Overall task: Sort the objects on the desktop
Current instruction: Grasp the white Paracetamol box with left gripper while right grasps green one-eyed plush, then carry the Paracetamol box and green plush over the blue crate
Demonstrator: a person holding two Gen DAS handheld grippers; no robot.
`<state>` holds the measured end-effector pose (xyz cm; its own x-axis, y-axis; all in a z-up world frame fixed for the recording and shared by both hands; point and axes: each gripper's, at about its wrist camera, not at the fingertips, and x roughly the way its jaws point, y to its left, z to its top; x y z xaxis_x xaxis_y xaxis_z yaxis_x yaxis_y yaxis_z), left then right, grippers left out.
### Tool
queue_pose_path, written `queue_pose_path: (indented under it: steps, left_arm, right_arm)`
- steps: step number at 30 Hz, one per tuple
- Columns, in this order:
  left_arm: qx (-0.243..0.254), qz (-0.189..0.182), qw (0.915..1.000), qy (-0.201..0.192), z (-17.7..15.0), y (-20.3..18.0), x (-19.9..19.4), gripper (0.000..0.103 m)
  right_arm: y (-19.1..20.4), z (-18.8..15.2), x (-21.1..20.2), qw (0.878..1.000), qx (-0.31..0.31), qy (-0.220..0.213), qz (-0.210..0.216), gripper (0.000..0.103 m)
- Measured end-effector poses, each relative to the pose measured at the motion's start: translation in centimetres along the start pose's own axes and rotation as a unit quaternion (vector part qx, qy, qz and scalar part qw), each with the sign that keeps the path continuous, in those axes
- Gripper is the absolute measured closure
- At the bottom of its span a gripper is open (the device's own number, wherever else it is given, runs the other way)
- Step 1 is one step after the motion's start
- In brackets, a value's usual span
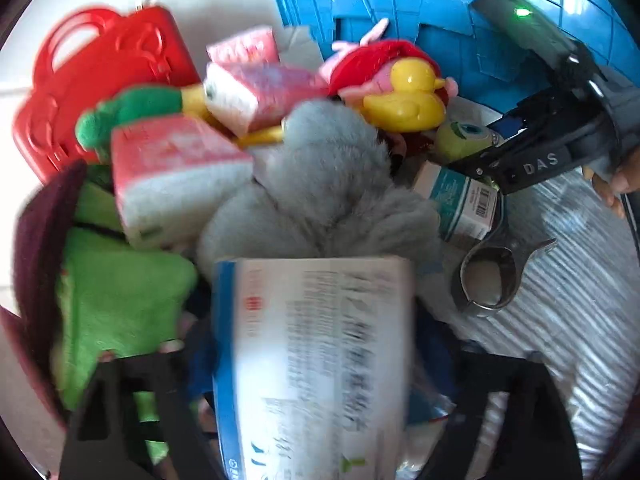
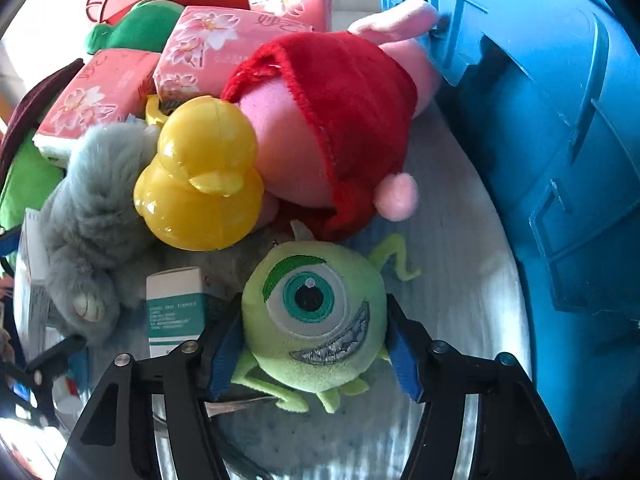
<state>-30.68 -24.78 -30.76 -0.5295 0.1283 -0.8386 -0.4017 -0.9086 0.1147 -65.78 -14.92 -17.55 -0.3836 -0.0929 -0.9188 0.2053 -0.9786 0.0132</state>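
Right gripper (image 2: 314, 354): its blue-padded fingers (image 2: 224, 356) sit on either side of the one-eyed green monster plush (image 2: 316, 320), pads against its flanks, so the gripper is clenched on the plush; the plush lies face up on a pale ribbed mat (image 2: 460, 240), just in front of the yellow plastic duck (image 2: 200, 176); the duck rests against a pink plush in a red hood (image 2: 332, 120), which reaches back to the blue crate (image 2: 560, 140) at the right.

Left gripper (image 1: 312, 420): a white carton with a blue edge and printed text (image 1: 316, 360) stands between its black fingers (image 1: 120, 420); the carton is blurred and the contact points are hidden behind it, so whether the gripper grasps it cannot be told.

Pile beyond the carton, left wrist view: grey furry plush (image 1: 328, 184) at centre; bright green plush (image 1: 116, 300) at the left beside a dark maroon item (image 1: 40, 240); pink floral tissue packs (image 1: 176, 176) stacked behind; red plastic case with handle (image 1: 100, 80) at the far left on the white table (image 1: 216, 4); a small teal-and-white box (image 1: 460, 204) lies near the right gripper's body, marked DAS; a metal clamp-like tool (image 1: 492, 276) lies on the mat just below that box.
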Motion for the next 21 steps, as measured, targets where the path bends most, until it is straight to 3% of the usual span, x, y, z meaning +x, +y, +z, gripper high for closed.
queue_pose_path:
  steps: [11, 15, 21]
  left_arm:
    - [-0.051, 0.016, 0.9979, -0.037, -2.2, 0.9, -3.8, 0.032]
    - [-0.063, 0.048, 0.9941, -0.074, -1.5, 0.8, -7.0, 0.032]
    - [-0.089, 0.103, 0.9809, -0.139, 1.1, 0.7, -12.0, 0.032]
  right_arm:
    - [1.8, -2.5, -6.2, 0.998, -0.038, -0.044, -0.004, 0.043]
    - [2.9, -2.8, -10.5, 0.994, -0.058, -0.087, -0.008, 0.043]
    - [4.2, -3.8, -17.0, 0.985, -0.065, -0.158, 0.001, 0.043]
